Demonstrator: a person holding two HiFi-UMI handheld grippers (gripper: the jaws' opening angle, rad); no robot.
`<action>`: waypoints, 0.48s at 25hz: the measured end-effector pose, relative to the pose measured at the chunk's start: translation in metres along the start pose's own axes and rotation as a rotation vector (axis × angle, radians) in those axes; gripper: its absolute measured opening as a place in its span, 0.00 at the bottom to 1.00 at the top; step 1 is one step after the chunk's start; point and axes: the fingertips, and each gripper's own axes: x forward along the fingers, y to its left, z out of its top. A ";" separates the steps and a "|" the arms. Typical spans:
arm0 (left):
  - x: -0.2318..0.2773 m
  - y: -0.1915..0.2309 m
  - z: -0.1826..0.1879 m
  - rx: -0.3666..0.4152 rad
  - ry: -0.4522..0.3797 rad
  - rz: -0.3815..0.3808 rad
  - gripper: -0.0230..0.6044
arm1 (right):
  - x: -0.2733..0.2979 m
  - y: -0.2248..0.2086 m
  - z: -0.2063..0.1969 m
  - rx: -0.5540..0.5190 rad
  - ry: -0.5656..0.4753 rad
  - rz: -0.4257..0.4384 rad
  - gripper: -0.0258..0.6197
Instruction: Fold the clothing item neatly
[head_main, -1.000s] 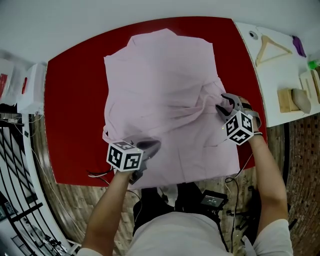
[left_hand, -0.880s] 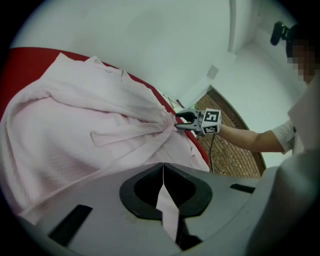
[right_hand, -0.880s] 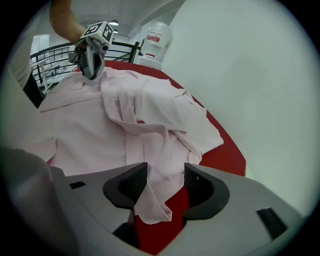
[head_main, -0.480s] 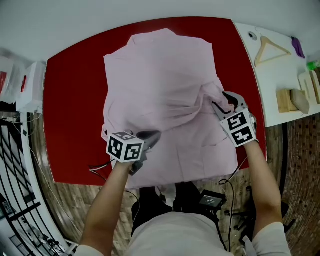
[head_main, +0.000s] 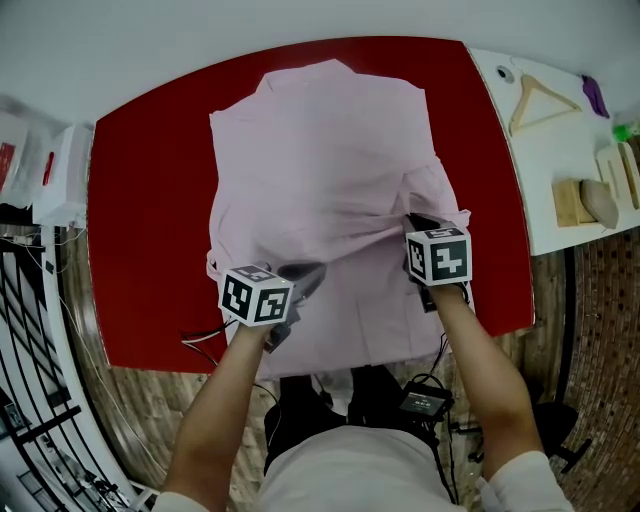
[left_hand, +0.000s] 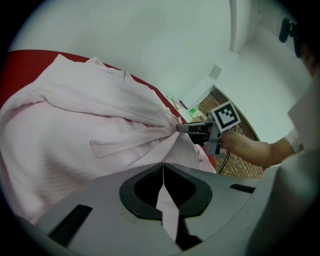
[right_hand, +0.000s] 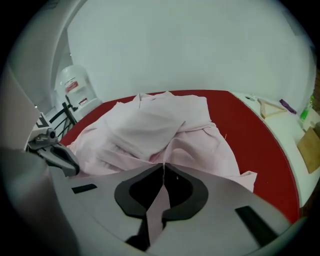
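On the table (head_main: 140, 200), the shirt (head_main: 320, 140) lies spread lengthwise, collar at the far end and hem at the near edge, where it hangs slightly over.

**Grip state**
- Left gripper (head_main: 300, 273): jaws clamped on a pinch of shirt fabric near the left side seam. A strip of cloth shows between the closed jaws in the left gripper view.
- Right gripper (head_main: 417, 224): jaws closed on a fold of fabric at the right of the shirt's middle. The right gripper view shows cloth pinched between them.
- A taut ridge of gathered cloth runs across the shirt from one gripper to the other.

**Progress (judged)**
- Done: shirt laid out and roughly flat, and both grip points taken along one line across the body.
- Left: no finished fold is visible. The held line has yet to be carried over, the halves laid together and the creases smoothed, so the task is at an early stage.

**Change from one second ago**
- The right gripper stood open at the shirt's right edge. It has since moved inward over the cloth and rolled, so its marker cube now faces up, and its jaws have just been closing with fabric between them.
- The left gripper has kept its place and its grip.
- The shirt's outline on the table is nearly unchanged.
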 end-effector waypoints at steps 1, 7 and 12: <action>-0.001 -0.001 0.001 0.002 -0.004 -0.004 0.05 | -0.003 0.000 -0.001 -0.001 -0.004 0.001 0.08; -0.001 -0.003 -0.001 0.004 -0.004 -0.016 0.05 | -0.025 0.000 -0.022 0.038 0.018 0.033 0.08; 0.004 -0.002 -0.008 -0.005 0.032 -0.020 0.05 | -0.028 -0.005 -0.053 -0.003 0.065 0.046 0.08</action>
